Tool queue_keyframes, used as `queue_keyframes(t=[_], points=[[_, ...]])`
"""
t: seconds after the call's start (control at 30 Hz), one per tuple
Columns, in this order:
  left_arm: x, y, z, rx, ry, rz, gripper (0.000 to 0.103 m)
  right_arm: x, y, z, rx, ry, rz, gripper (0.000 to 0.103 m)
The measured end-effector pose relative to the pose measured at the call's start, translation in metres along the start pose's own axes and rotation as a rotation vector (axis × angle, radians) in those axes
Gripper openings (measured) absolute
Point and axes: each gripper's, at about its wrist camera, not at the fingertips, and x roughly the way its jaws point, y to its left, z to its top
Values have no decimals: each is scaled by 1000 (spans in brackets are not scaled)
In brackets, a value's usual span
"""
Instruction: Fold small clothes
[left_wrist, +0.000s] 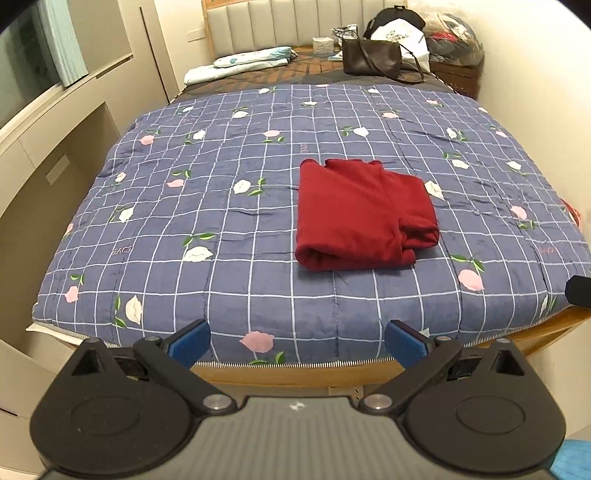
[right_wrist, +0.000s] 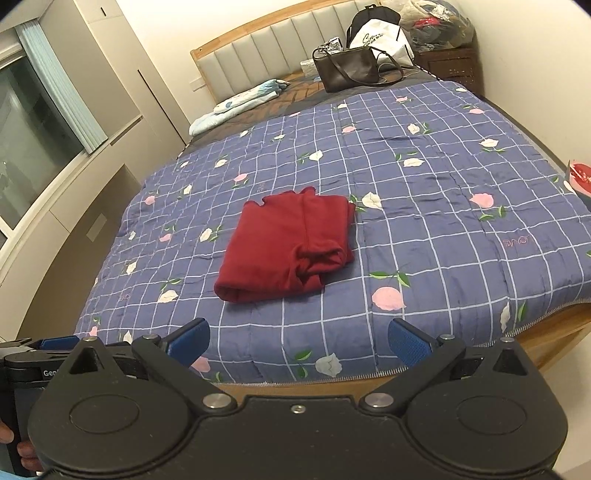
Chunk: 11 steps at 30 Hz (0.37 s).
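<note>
A dark red garment (left_wrist: 360, 216) lies folded into a thick rectangle on the blue checked floral quilt (left_wrist: 207, 221); the right wrist view shows the same garment (right_wrist: 288, 247) right of the quilt's (right_wrist: 443, 229) middle. My left gripper (left_wrist: 297, 341) hovers over the bed's foot edge, well short of the garment, open with nothing between its blue pads. My right gripper (right_wrist: 299, 343) is likewise back at the foot edge, open and empty. The left gripper (right_wrist: 44, 350) shows at the lower left of the right wrist view.
A dark handbag (left_wrist: 371, 57), white bag (left_wrist: 400, 35) and clear sack of clothes (left_wrist: 452, 35) sit near the headboard (left_wrist: 266, 22). Folded light bedding (left_wrist: 240, 66) lies at the far left. Cabinets (left_wrist: 48, 147) run along the left, a wall on the right.
</note>
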Motion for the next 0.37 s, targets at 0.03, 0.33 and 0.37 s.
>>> queue_keyframes(t=[0.03,0.33,0.37], points=[[0,-1,0,4,2,-1,102,0,-1,0,5,-1,1,102],[2,-6,5,10,8,-20,102,-5,-9,-1,41,-14,-3,102],[2,-7,5,14,10,-19,102,-5,-10,-1,45,-15,-4,102]])
